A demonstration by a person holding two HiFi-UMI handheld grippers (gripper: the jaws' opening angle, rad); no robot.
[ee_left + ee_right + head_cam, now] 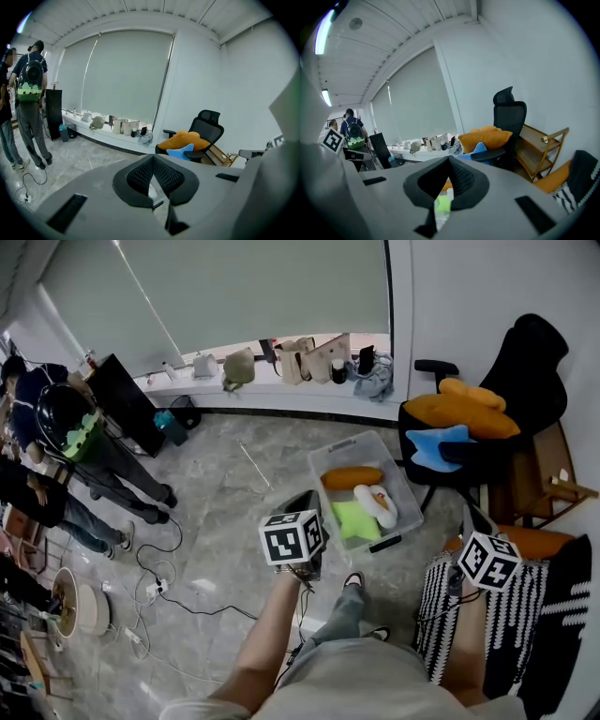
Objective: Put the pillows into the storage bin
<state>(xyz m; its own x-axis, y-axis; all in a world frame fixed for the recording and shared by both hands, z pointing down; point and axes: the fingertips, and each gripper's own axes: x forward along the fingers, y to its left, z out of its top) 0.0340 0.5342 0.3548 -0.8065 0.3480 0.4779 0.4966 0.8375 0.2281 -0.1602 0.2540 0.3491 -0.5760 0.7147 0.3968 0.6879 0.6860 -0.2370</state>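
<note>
A clear storage bin (401, 486) stands on the floor, holding an orange pillow (352, 477), a green star pillow (354, 520) and a white pillow (377, 504). Behind it, a black office chair (534, 362) carries a big orange pillow (464, 411) and a blue star pillow (433, 447). My left gripper (305, 507) hovers just left of the bin, shut and empty (153, 158). My right gripper (473, 526) hangs right of the bin, jaws shut on nothing (449, 160). The green pillow (443, 204) shows below its jaws. The chair's pillows appear ahead in both gripper views.
People (56, 442) stand at the left, with cables and a power strip (150, 592) on the floor. Bags (309, 357) line the window ledge. A wooden shelf (553, 479) and a black-and-white striped cushion (520, 615) are at the right.
</note>
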